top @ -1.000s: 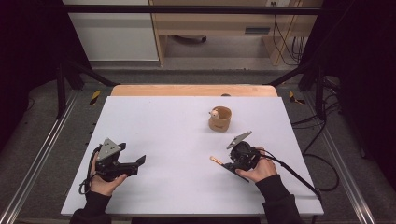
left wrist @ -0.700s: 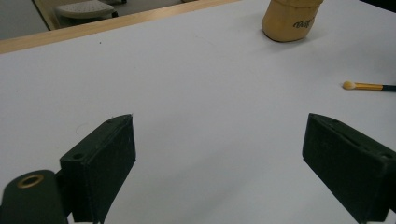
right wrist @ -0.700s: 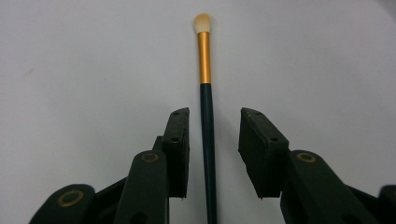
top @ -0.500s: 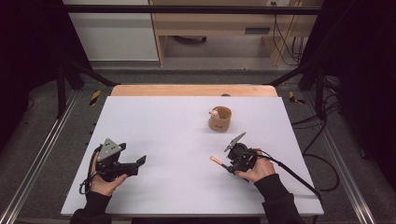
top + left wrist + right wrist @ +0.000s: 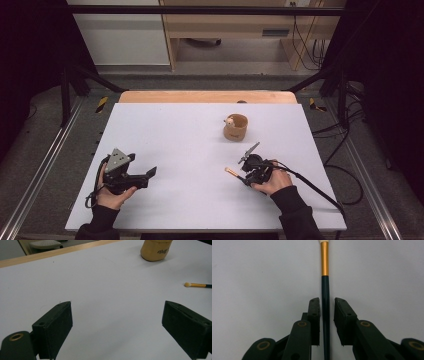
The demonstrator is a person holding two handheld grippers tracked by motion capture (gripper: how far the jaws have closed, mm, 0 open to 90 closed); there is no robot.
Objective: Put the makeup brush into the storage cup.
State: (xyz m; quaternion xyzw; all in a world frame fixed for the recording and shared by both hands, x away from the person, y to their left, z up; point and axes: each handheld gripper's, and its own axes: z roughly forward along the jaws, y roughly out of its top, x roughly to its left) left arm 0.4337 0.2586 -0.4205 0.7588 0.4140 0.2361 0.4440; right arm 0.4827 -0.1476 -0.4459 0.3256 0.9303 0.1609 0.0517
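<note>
While both hands rest low on the white tabletop [image 5: 190, 145], right gripper [image 5: 327, 305] straddles a thin brush with dark handle and gold ferrule [image 5: 325, 270].
Right jaws nearly together around the handle, narrow gaps each side; cannot tell if gripping. Brush lies flat, pale tip pointing away, near the tan round wooden cup [image 5: 235, 127]. Left gripper [image 5: 117, 326] jaws wide apart over bare tabletop, well apart from brush.

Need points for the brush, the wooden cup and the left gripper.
brush [image 5: 325, 262]: right gripper view, on its gold ferrule.
wooden cup [image 5: 235, 131]: high view, on its outer wall.
left gripper [image 5: 117, 327]: left gripper view, midway between its two open jaws.
</note>
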